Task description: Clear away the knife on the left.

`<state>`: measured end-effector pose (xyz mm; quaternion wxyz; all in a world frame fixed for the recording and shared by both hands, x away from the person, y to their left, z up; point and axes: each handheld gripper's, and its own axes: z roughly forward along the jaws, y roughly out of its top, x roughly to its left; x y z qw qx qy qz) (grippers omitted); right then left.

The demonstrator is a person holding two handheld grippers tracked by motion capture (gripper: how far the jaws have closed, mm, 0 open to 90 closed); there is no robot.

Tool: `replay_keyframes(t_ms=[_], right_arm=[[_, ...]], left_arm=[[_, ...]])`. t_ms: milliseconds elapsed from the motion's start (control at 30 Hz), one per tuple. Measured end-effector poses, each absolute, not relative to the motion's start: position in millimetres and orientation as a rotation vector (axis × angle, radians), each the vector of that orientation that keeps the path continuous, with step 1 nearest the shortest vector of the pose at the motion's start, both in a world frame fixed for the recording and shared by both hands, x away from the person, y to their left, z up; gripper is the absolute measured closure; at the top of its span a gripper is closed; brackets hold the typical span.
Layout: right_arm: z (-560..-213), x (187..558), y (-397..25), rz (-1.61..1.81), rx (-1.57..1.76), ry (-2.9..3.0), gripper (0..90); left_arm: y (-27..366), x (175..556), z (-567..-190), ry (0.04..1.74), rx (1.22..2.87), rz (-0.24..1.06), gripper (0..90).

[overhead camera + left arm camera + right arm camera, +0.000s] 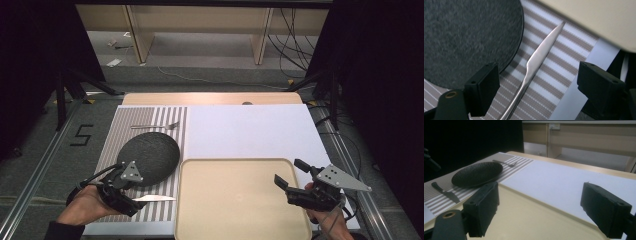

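Left gripper (131, 199) sits low over the striped mat (107, 150), jaws apart, straddling the knife (153, 198) handle — no contact visible. Knife lies flat on the mat, blade tip toward the tray (235, 165), just beside the dark plate (148, 158). Fork (155, 126) lies on the mat beyond the plate. Tray sits centre-right on the white sheet (250, 130). Right gripper (290, 178) hovers over the tray's right side — jaws wide apart, holding nothing.

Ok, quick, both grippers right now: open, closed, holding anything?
Left gripper: open, jaws either side of the knife handle, not gripping it.
Right gripper: open, holding nothing, over the tray.
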<state>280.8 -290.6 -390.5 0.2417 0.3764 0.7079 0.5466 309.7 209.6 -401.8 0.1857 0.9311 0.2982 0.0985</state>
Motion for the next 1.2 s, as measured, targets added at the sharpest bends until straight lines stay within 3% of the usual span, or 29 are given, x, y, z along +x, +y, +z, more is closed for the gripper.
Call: replay_keyframes(t_ms=[467,1200], right_arm=[[-390.6,281.2,-290.7,1.496,1.028,1.933,16.4],[-391.1,281.9,-290.4,1.489,1.026,1.946,16.5]], left_arm=[[228.6,330.3,-432.7,0.948,2.747,0.183,23.5],[222.4,347.7,-458.2,0.918,2.902,0.047,47.7]])
